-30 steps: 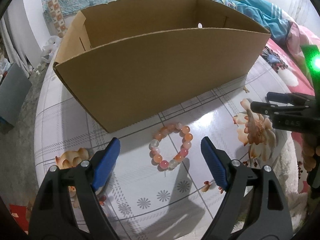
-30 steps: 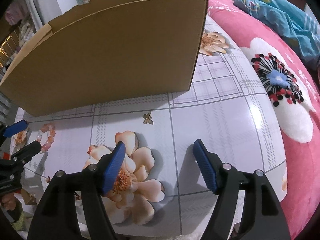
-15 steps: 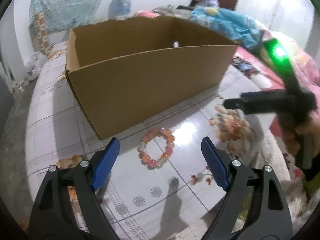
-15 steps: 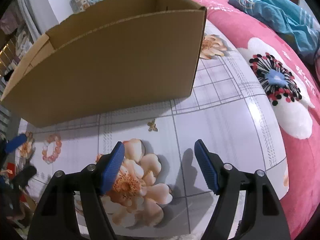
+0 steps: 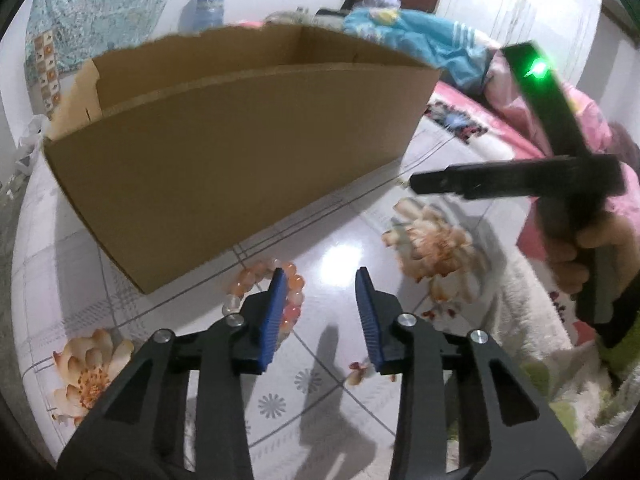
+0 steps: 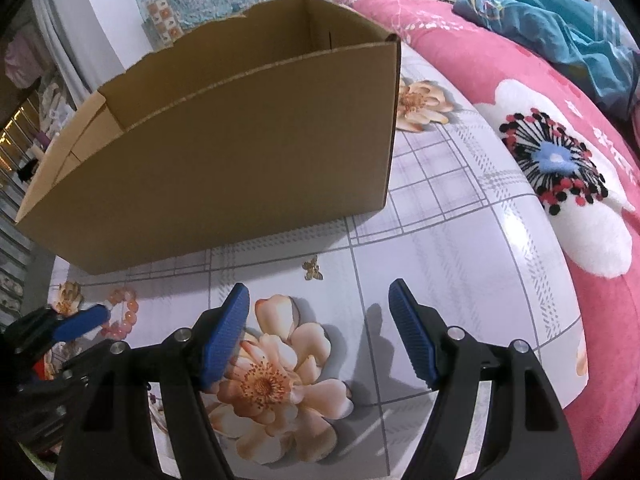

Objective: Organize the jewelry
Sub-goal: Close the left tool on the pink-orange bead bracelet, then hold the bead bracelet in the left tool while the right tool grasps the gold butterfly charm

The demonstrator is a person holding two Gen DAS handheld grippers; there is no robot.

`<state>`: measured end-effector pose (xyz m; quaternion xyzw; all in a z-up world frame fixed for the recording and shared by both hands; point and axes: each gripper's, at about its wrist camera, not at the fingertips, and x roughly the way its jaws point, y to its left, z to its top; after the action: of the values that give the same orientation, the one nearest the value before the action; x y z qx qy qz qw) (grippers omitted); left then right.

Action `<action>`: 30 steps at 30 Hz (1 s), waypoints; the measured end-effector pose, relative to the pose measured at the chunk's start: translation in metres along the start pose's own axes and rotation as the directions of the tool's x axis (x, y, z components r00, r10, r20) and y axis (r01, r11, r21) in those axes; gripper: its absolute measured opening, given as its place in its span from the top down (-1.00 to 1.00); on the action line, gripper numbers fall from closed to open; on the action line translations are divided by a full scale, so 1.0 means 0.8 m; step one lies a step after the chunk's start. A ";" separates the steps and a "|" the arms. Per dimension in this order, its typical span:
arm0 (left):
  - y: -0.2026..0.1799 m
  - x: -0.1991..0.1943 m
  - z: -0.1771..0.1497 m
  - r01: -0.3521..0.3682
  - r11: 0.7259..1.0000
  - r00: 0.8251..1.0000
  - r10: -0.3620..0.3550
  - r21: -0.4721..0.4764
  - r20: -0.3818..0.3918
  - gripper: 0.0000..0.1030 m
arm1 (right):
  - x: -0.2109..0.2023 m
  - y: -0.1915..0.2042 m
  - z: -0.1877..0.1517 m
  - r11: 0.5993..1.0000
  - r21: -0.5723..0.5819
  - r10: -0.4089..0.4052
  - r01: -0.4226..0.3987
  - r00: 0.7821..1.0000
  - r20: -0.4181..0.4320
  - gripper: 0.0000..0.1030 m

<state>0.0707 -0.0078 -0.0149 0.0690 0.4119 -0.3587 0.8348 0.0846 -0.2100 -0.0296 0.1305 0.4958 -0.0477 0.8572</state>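
On the glossy white tablecloth [image 6: 440, 248] printed with peach flowers and grey grid lines, just in front of the open brown corrugated cardboard box [image 5: 224, 160], lies my target: a bracelet of round, glassy orange, pink and milky white beads [image 5: 256, 280]. I judge the job barely begun, since the bracelet is not yet lifted and what I can see of the box's inside looks bare, though its floor is hidden from me. My left gripper [image 5: 320, 312] is closing, but its ribbed blue pads have bare cloth between them; the left pad sits over the bracelet's right side, so the loop lies mostly outside the gap and I cannot tell whether any bead is caught. I would call it a pinch not yet made. My right gripper [image 6: 316, 332] hangs released, jaws wide, over a large printed blossom with nothing between its pads, near the box's right corner. Left to do, as I read it: secure the beads, carry them over the box's tall near wall and drop them in. Smooth beads on slick, reflective cloth could roll or skid away from a hard rubbery pad. A pink plush blanket [image 6: 520, 92] with a fuzzy nap borders the table on the right.
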 end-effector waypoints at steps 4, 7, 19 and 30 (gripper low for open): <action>0.007 0.014 -0.001 -0.015 1.000 0.999 0.014 -0.022 -0.036 0.39 | -0.004 -0.001 0.000 1.000 -0.008 0.005 -0.005 1.000 0.027 -0.37; 0.010 0.019 -0.002 -0.024 0.999 0.999 0.023 -0.025 -0.037 0.41 | -0.006 -0.002 0.001 1.000 -0.012 0.012 -0.011 0.999 0.044 -0.28; 0.010 0.023 0.003 -0.070 0.997 0.997 0.070 -0.011 -0.030 0.83 | 0.006 0.006 -0.010 0.997 -0.068 0.037 -0.033 0.997 0.069 0.14; 0.015 0.022 0.002 -0.071 0.997 0.997 0.071 -0.012 -0.031 0.83 | 0.016 0.012 -0.008 0.992 -0.124 0.020 -0.007 0.994 0.107 0.45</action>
<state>0.0864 -0.0092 -0.0291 0.0839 0.4242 -0.3251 0.8410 0.0876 -0.1984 -0.0418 0.0779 0.4498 -0.0182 0.8896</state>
